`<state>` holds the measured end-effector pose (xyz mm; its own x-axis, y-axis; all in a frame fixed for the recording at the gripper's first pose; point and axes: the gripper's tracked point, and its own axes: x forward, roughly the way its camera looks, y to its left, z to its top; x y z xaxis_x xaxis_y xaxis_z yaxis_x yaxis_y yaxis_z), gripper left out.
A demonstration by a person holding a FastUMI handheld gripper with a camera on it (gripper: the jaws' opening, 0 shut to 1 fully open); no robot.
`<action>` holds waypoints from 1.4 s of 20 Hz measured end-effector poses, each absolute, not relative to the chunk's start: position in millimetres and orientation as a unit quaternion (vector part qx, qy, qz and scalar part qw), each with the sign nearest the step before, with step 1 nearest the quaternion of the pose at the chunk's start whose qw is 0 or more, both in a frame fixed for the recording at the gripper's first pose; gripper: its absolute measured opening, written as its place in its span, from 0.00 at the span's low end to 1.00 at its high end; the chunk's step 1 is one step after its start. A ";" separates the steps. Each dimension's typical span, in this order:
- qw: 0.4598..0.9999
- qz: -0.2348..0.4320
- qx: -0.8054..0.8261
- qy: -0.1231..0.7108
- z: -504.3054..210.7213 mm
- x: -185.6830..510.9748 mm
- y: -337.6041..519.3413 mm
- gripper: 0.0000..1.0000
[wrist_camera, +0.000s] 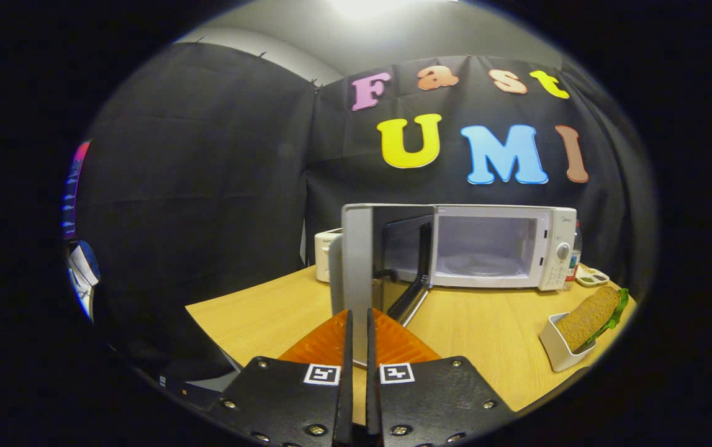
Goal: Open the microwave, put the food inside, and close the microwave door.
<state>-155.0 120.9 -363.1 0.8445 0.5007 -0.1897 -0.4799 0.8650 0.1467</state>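
Note:
The white microwave (551, 248) stands at the back of the wooden table (480, 329) with its door (357, 261) swung wide open toward me. Its cavity and glass turntable (483, 264) hold nothing. My gripper (359, 315) is shut on the free edge of the door, and the door's grey rim runs down between the two fingers. The food, a brown-bread sandwich with lettuce (591, 315), leans in a small white holder (555, 347) on the table, off to the right of the fingers and in front of the microwave's control panel.
A white toaster-like appliance (324, 254) sits behind the open door to the left. A bottle (575, 251) and a small tray (591, 276) stand right of the microwave. The table's left edge (207, 323) drops off beside the fingers.

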 end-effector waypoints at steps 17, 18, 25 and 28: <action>0.994 -0.048 -0.001 0.096 -410.5 -124.8 -161.0 0.93; 0.993 -0.049 0.019 0.105 -416.4 -120.9 -165.7 0.93; 0.973 -0.028 0.173 0.148 -448.5 -88.0 -175.1 0.93; 0.967 -0.016 0.199 0.158 -454.5 -72.9 -173.8 0.93</action>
